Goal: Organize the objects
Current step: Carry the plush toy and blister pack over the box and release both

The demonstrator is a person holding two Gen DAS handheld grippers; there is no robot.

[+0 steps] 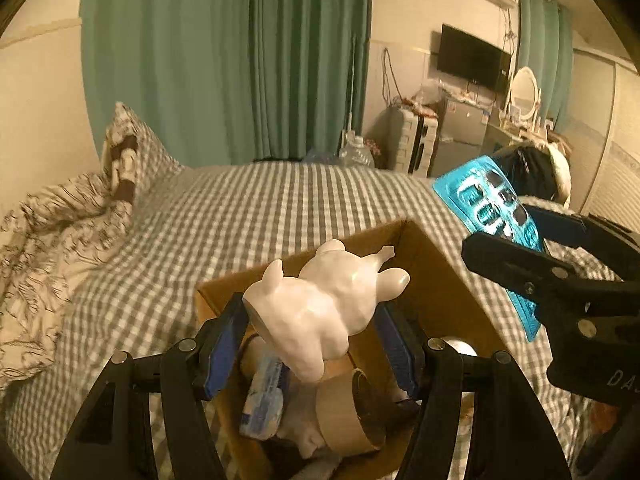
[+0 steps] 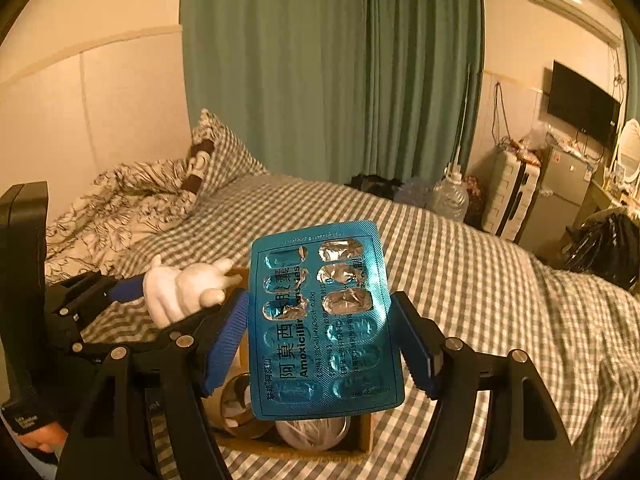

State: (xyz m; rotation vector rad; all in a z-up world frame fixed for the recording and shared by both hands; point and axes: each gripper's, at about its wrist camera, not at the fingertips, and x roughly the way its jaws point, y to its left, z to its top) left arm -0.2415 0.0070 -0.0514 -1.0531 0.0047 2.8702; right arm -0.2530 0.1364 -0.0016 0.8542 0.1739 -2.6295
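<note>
- The white figurine (image 1: 320, 304) sits between the blue pads of my left gripper (image 1: 312, 344), which is closed on its body; it hangs head-down just above the open cardboard box (image 1: 436, 280).
- The blue pill sheet (image 2: 320, 320) is pinched by its long edges in my right gripper (image 2: 320, 340), fingers closed only as far as the sheet's width. It stands nearly upright, above the box's near side.
- Below my left fingers the box already holds a roll of brown tape (image 1: 352, 420) and a small blue-and-white packet (image 1: 262, 404); below my right I see a ball of white string (image 2: 316, 432).
- Judging by this, I am at the drop-off step: both items carried over the box, neither released yet.
- Next I would lower the figurine into the free space beyond the tape and spread the fingers, then tip the sheet flat and let it go beside it.
- The box rests on the checked bedsheet (image 1: 240, 208), with the rumpled quilt (image 1: 48, 240) well off to my left.
</note>
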